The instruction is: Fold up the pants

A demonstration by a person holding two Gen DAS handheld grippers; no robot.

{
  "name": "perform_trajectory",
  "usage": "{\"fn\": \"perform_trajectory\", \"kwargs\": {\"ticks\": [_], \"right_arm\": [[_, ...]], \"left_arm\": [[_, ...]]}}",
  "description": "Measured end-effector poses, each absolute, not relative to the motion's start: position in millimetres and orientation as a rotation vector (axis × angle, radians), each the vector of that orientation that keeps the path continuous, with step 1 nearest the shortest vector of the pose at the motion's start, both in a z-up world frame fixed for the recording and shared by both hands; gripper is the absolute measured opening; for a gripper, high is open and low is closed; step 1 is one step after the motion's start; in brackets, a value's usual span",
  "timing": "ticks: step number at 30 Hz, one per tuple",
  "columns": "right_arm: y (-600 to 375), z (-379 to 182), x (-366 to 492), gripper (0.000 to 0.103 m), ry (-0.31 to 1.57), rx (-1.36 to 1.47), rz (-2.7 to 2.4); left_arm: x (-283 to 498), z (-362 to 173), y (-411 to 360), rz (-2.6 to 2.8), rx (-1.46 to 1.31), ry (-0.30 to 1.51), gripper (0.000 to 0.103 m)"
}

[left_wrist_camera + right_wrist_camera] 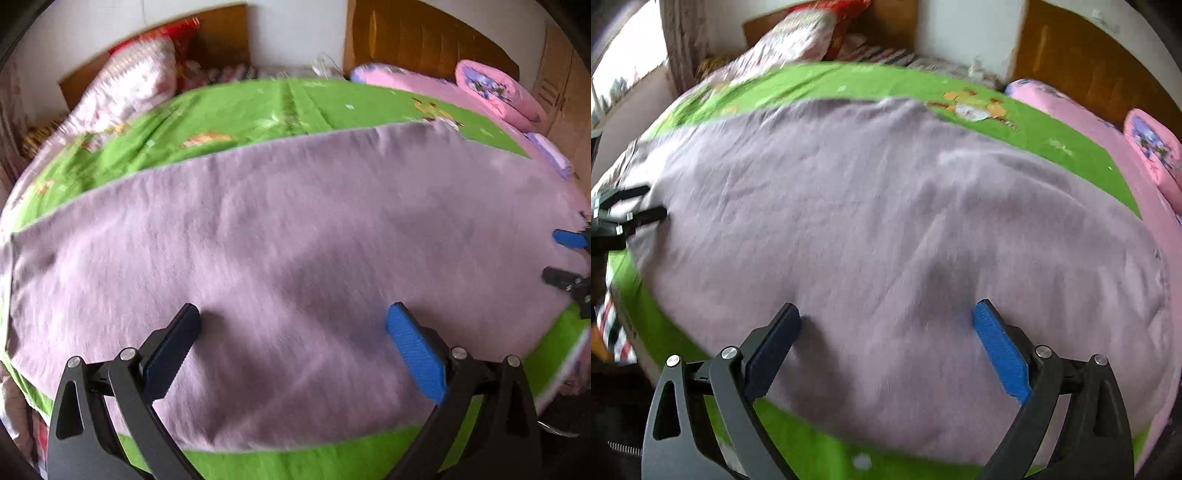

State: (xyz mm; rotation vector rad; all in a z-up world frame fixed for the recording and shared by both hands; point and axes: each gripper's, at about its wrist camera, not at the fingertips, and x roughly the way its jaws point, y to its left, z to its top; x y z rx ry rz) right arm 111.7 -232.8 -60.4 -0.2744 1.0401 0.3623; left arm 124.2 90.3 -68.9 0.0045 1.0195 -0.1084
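Note:
The light purple pants (280, 251) lie spread flat across the green bed sheet (240, 107); they also fill the right wrist view (886, 221). My left gripper (293, 314) is open, its fingers wide apart just above the near part of the pants, holding nothing. My right gripper (886, 312) is open in the same way over the pants. The right gripper shows at the right edge of the left wrist view (559, 256). The left gripper shows at the left edge of the right wrist view (646, 202).
A floral quilt (129, 88) is piled at the far left of the bed. Pink bedding (495, 88) lies at the far right by a wooden headboard (424, 40). The near bed edge (820, 446) runs below the pants.

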Motion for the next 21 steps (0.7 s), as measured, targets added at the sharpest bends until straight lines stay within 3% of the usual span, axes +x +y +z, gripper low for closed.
{"fn": "perform_trajectory", "kwargs": {"ticks": [6, 11, 16, 21], "right_arm": [[-216.4, -30.1, 168.8, 0.091, 0.914, -0.264, 0.435], [-201.3, -55.5, 249.6, 0.091, 0.954, -0.215, 0.437], [-216.4, -63.5, 266.7, 0.095, 0.984, -0.119, 0.446], [-211.9, -53.0, 256.0, 0.095, 0.948, -0.149, 0.293]], "left_arm": [[173.9, -22.9, 104.5, -0.112, -0.069, 0.892, 0.101], [241.8, -59.5, 114.4, -0.053, -0.118, 0.974, 0.101], [236.1, -73.9, 109.0, -0.042, -0.047, 0.944, 0.101], [218.0, -60.6, 134.5, -0.016, -0.192, 0.865, 0.101]]}}
